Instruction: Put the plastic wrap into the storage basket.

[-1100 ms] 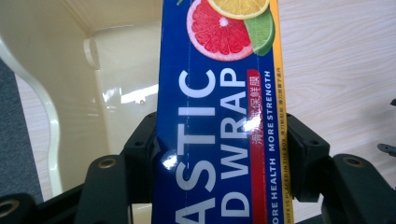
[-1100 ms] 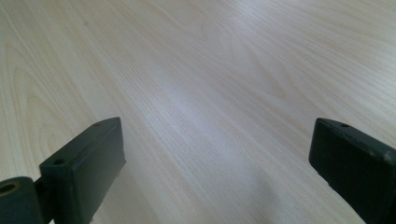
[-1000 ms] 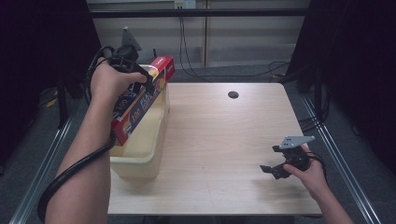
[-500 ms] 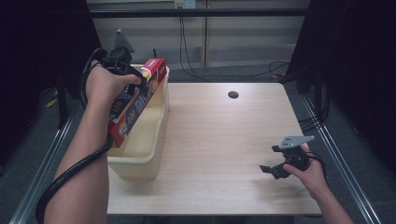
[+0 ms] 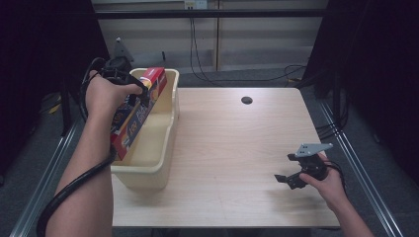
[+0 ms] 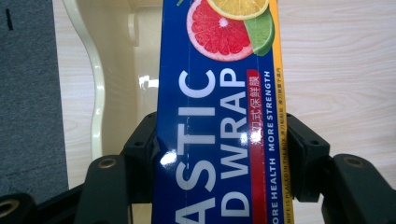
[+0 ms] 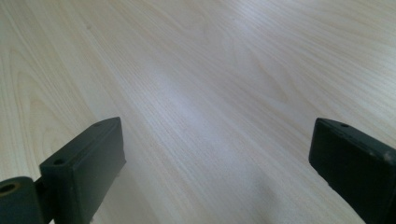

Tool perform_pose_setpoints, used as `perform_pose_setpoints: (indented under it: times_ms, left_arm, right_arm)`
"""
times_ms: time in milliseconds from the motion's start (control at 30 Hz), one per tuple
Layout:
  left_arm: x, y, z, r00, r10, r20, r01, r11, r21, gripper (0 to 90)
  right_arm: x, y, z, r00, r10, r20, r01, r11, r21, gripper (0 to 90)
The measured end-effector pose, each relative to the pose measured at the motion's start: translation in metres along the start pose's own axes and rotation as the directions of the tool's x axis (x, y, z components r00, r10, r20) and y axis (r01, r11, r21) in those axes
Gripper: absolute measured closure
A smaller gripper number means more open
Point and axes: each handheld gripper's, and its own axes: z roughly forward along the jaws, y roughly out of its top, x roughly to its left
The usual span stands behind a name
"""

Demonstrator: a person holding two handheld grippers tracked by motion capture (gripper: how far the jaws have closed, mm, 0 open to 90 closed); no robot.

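blue plastic wrap box [image 6: 219, 121] w/ citrus print, clamped in left gripper [image 6: 219, 154], over cream tub [image 5: 160, 143]; right gripper [image 7: 219, 163] agape

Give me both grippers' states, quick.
Left gripper: closed on the plastic wrap box, over the cream tub.
Right gripper: open, holding nothing, above the table.

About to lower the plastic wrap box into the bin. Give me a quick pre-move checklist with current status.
1. Left gripper clamped on the plastic wrap box, jaws on both long sides: ok.
2. Box over the cream bin: ok; it slants with its lower end toward the bin's near left rim.
3. Bin interior free of other items: ok for the part in sight; the part under the box cannot tell.
4. Right gripper away from the bin, jaws open over bare table: ok.
5. Left cable clear of the bin rim: cannot tell.
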Motion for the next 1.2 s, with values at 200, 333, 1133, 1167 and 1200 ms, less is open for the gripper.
perform_pose_setpoints:
  times_ms: [200,333,1133,1167,1200]
  left_arm:
    - [0.001,-0.002,0.005,1.0000,-0.009,-0.002,0.009,1.0000,0.002,40.4]
    - [0.002,-0.003,0.011,0.9999,-0.015,0.000,0.015,0.9998,0.012,40.3]
    - [0.001,-0.009,0.037,0.9995,-0.029,0.009,0.028,0.9984,0.048,40.2]
    - [0.002,-0.010,0.039,0.9994,-0.034,0.011,0.033,0.9981,0.051,40.3]
    - [0.002,-0.010,0.040,0.9993,-0.036,0.012,0.035,0.9981,0.051,40.3]
  right_arm:
    - [0.001,0.000,0.000,1.0000,-0.002,-0.001,0.002,1.000,0.000,3.3]
    - [0.001,0.000,0.000,1.0000,-0.002,-0.002,0.002,1.000,0.000,3.3]
    - [0.000,0.000,0.000,1.0000,-0.002,0.000,0.002,1.000,0.002,3.3]
    - [0.000,0.000,0.000,1.0000,-0.004,-0.002,0.004,1.000,0.000,3.3]
    - [0.000,0.001,0.000,1.0000,-0.003,-0.003,0.003,1.000,0.000,3.3]
